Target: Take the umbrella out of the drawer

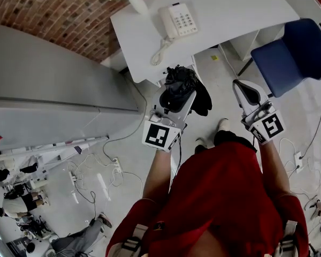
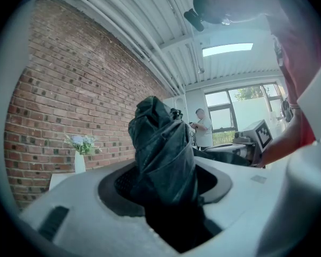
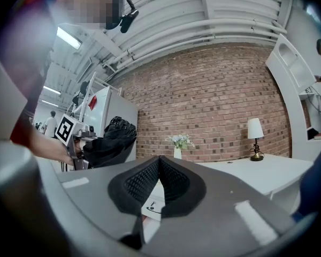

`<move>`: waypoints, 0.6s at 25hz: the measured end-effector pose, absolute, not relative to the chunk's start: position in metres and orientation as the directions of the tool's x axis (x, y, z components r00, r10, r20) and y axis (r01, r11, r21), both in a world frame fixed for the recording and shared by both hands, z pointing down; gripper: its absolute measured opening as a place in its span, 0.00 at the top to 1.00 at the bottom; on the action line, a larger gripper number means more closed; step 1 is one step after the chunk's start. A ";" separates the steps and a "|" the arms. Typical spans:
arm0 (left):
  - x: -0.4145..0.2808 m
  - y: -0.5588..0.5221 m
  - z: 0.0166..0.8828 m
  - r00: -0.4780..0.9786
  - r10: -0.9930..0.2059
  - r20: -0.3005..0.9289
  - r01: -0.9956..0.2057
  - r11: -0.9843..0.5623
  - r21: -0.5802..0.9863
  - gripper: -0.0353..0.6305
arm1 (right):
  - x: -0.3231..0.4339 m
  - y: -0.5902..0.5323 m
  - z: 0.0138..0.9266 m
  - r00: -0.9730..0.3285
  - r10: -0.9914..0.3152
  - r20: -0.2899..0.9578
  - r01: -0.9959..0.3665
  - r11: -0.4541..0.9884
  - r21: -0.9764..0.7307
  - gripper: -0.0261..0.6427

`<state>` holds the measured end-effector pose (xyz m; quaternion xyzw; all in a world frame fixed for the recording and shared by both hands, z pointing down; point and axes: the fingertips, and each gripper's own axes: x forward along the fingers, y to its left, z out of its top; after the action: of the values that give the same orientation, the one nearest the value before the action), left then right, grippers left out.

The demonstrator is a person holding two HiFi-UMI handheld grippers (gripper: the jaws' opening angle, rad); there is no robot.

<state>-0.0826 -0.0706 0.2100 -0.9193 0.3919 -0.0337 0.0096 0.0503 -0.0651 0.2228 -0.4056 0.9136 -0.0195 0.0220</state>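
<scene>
The umbrella (image 1: 183, 90) is black, folded and crumpled, and it is held up in front of the white desk. My left gripper (image 1: 176, 99) is shut on it. In the left gripper view its dark fabric (image 2: 163, 149) fills the gap between the jaws and rises above them. My right gripper (image 1: 246, 91) hangs to the right of it, apart from it, shut with nothing in it. In the right gripper view its pads (image 3: 174, 178) meet at the tips, and the umbrella (image 3: 109, 138) shows at the left. No drawer is in view.
A white desk (image 1: 230, 15) lies ahead with a white telephone (image 1: 177, 20) and a vase of flowers (image 1: 136, 1); a table lamp (image 3: 255, 138) stands farther along it. A blue chair (image 1: 297, 52) is at the right. A grey cabinet (image 1: 53, 90) stands at the left, cables on the floor.
</scene>
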 end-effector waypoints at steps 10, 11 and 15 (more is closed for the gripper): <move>-0.079 -0.070 0.209 0.694 -0.719 0.047 -0.717 -0.695 -0.039 0.59 | 0.054 -0.064 0.221 -0.672 -0.741 -0.009 -0.740 0.672 -0.027 0.94; -0.079 -0.070 0.210 0.694 -0.719 0.047 -0.718 -0.695 -0.039 0.59 | 0.054 -0.064 0.221 -0.673 -0.740 -0.007 -0.739 0.673 -0.028 0.94; -0.082 -0.070 0.208 0.691 -0.721 0.048 -0.720 -0.693 -0.038 0.59 | 0.050 -0.065 0.218 -0.674 -0.738 -0.015 -0.738 0.674 -0.033 0.94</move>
<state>-0.0816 -0.0703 0.2084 -0.9196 0.3917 -0.0297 0.0081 0.0505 -0.0647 0.2180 -0.4033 0.9149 -0.0122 0.0133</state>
